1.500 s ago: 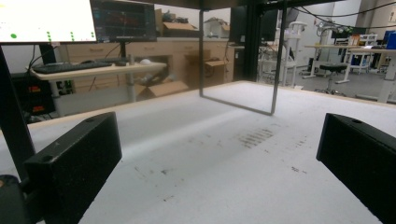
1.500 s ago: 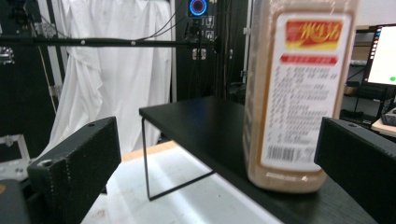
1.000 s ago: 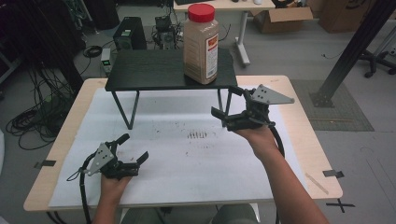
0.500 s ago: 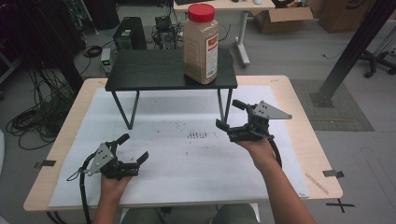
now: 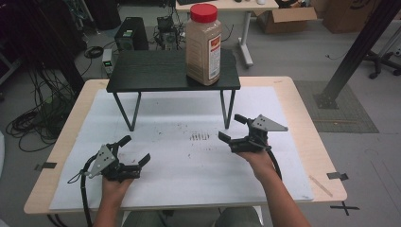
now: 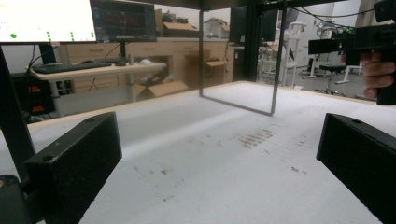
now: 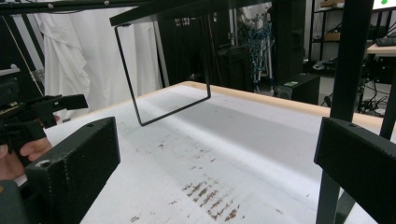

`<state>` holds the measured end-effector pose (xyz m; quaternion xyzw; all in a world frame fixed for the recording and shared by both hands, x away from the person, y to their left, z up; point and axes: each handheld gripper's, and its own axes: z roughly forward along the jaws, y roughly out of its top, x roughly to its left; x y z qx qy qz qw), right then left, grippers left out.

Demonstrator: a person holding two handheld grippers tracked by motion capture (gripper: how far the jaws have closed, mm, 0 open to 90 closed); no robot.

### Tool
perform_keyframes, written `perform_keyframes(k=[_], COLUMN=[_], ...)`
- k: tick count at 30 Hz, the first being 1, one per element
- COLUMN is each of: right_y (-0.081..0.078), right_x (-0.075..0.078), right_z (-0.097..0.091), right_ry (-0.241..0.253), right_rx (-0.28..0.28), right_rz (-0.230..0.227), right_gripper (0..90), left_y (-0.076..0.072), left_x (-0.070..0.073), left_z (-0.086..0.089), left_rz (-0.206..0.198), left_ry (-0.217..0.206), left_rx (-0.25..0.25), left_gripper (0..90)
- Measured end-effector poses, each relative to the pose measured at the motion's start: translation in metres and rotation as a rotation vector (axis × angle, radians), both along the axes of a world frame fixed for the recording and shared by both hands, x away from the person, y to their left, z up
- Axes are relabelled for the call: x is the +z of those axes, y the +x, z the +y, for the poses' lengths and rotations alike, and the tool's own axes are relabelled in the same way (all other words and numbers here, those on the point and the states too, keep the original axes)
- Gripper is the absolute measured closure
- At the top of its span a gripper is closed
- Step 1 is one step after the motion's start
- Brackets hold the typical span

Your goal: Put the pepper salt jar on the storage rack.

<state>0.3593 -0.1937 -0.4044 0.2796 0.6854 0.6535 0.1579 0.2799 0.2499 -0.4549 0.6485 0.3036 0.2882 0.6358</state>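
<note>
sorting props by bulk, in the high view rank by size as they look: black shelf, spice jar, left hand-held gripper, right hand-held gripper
1. black shelf, clearly largest
2. spice jar
3. left hand-held gripper and right hand-held gripper: they look about alike, so no ranking between them

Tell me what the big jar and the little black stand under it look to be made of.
Jar: likely clear plastic, since tan contents show through; glossy red lid, probably plastic too. Stand: matte black top with faint grain, maybe painted wood or laminate; its thin legs look like bent metal rod.
</note>
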Motion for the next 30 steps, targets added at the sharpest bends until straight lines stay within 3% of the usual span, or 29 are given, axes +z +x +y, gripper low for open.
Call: perform_keyframes(k=[18, 23, 30], right_y=[-0.002, -0.004, -0.009], right_x=[-0.038, -0.044, -0.046], right_z=[0.008, 0.01, 0.009], right_ry=[-0.02, -0.024, -0.009], right_rx=[-0.014, -0.013, -0.019], right_rz=[0.04, 0.036, -0.016], right_gripper=[0.1, 0.1, 0.0], left_y=[0.0, 0.0, 0.0], left_x=[0.0, 0.0, 0.0], left_z=[0.0, 0.0, 0.0], left_rz=[-0.002, -0.001, -0.001], left_ry=[0.001, 0.001, 0.002], left_rx=[-0.001, -0.001, -0.001], left_gripper=[0.3, 0.3, 0.3])
